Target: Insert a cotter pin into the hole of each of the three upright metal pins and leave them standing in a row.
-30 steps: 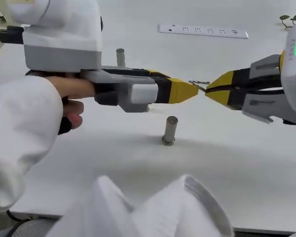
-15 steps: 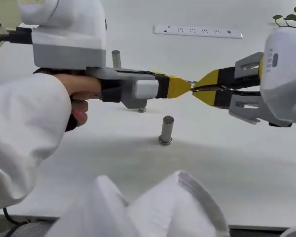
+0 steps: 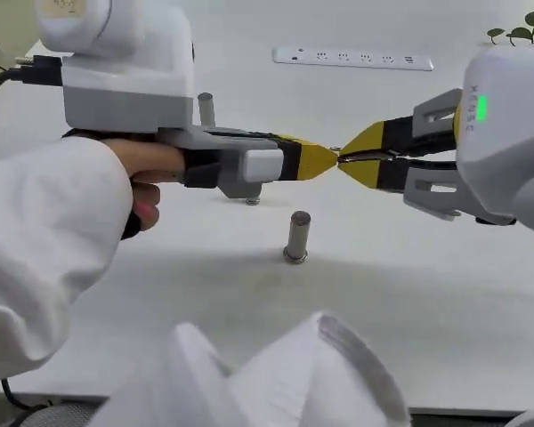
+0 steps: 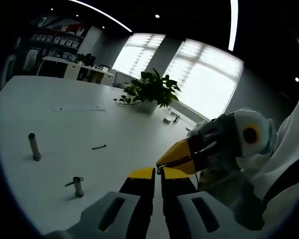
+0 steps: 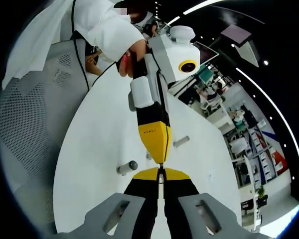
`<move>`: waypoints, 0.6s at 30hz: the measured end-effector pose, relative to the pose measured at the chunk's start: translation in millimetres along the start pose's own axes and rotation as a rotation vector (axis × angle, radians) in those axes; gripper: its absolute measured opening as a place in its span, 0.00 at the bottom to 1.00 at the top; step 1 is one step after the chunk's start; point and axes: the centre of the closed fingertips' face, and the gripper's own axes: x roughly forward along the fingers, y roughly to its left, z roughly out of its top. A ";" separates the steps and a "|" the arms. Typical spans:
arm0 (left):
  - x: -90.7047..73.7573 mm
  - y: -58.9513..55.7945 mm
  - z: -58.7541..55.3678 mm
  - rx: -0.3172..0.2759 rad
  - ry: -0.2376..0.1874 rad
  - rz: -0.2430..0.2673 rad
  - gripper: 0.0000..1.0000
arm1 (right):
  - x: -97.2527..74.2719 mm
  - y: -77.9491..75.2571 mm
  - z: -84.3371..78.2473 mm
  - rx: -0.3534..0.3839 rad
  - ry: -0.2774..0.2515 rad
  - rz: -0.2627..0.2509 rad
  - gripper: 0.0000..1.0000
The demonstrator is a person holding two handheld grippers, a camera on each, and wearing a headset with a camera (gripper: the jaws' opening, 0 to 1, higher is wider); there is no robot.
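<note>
left gripper: yellow wedge tips closed | right gripper: nips thin wire cotter pin

Left gripper faces right gripper; near pin before, far pin behind.

White table bears pins (power strip too).

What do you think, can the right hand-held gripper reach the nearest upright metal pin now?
Probably yes: the metal pin stands alone on the table below the right hand-held gripper, nothing between, though its shut jaws would need opening.
</note>
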 end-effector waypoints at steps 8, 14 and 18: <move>-1.5 -2.5 0.6 0.014 0.001 -0.023 0.00 | -2.0 0.8 3.6 -0.005 -0.008 0.002 0.00; -0.4 -1.6 1.2 0.026 -0.004 -0.013 0.00 | -2.9 0.8 3.7 -0.004 -0.008 0.004 0.00; 1.4 -3.9 -1.7 0.013 0.007 -0.008 0.00 | -3.2 2.6 2.5 -0.003 -0.008 0.010 0.00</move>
